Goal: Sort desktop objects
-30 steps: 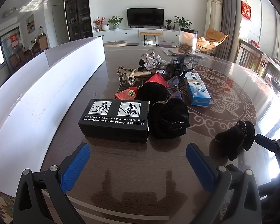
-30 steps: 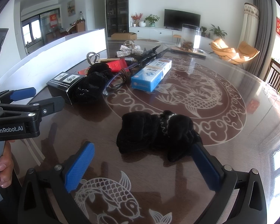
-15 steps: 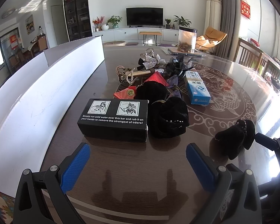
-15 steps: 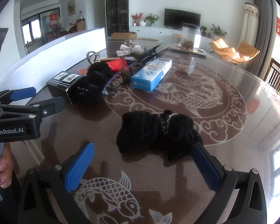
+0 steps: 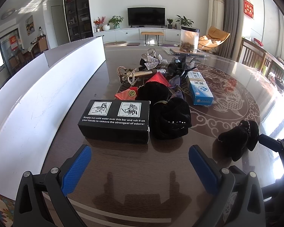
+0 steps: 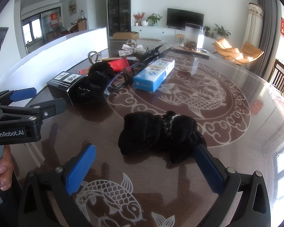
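Note:
A black velvet pouch (image 6: 157, 132) lies alone on the dark round table (image 6: 227, 124), just ahead of my open right gripper (image 6: 143, 168); its right edge is near the right finger. The same pouch (image 5: 238, 136) appears at the right of the left wrist view. My left gripper (image 5: 140, 168) is open over bare table, short of a black box with white print (image 5: 115, 121). Beside that box sits another black pouch (image 5: 172, 121), then red packets (image 5: 157, 80), a blue and white box (image 5: 200, 92), and silver and black hair ornaments (image 5: 153, 62).
A long white board (image 5: 47, 94) stands upright along the table's left side. A glass tank (image 5: 189, 39) stands at the far edge. A hand (image 6: 1, 170) holds the left gripper's handle. Chairs (image 5: 255, 56) stand to the right of the table.

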The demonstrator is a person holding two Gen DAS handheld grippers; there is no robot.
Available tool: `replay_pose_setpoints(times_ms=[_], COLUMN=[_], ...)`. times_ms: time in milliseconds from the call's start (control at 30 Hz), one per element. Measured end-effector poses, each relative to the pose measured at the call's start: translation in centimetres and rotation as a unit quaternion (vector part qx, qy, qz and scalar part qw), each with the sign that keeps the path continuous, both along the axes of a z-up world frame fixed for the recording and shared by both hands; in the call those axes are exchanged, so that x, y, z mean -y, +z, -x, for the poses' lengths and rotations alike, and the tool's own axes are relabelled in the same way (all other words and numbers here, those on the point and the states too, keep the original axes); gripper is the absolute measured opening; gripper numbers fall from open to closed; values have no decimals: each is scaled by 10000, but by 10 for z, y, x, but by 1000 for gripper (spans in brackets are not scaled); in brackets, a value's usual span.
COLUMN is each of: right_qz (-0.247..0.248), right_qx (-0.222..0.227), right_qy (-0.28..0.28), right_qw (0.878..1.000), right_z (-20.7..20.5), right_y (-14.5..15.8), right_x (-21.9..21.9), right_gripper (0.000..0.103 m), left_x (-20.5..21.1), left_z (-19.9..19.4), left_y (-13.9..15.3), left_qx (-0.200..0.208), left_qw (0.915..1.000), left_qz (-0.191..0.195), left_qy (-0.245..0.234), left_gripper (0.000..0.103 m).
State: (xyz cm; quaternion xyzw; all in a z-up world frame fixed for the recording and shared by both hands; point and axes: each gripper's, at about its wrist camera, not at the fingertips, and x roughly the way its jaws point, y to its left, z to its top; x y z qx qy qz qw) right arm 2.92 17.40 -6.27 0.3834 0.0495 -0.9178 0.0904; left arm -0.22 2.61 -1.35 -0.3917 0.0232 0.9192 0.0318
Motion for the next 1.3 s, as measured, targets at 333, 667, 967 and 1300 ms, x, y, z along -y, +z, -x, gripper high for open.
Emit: replay_pose_setpoints(times_ms=[333,667,967,1300], right_qz=[7,96,-204,-273], right_qx=[151,800,860,799], right_qy=[84,264,631,1345], right_qw=[9999,9964,9941,9873], right_z=[2,18,30,77], right_y=[-5,-12,-13,-14], right_x=[2,0,9,36], right_gripper=[103,103,103,103], left_x=[-2,1,1,13], left_z=[4,6,5,8], left_y=[-6,-8,-10,-10], left_qx=[146,268,335,396], left_qw=[9999,9996,9994,9988], left_qz=[66,32,50,-169], left_qy=[-27,18,19,216], left_gripper=[103,103,103,103])
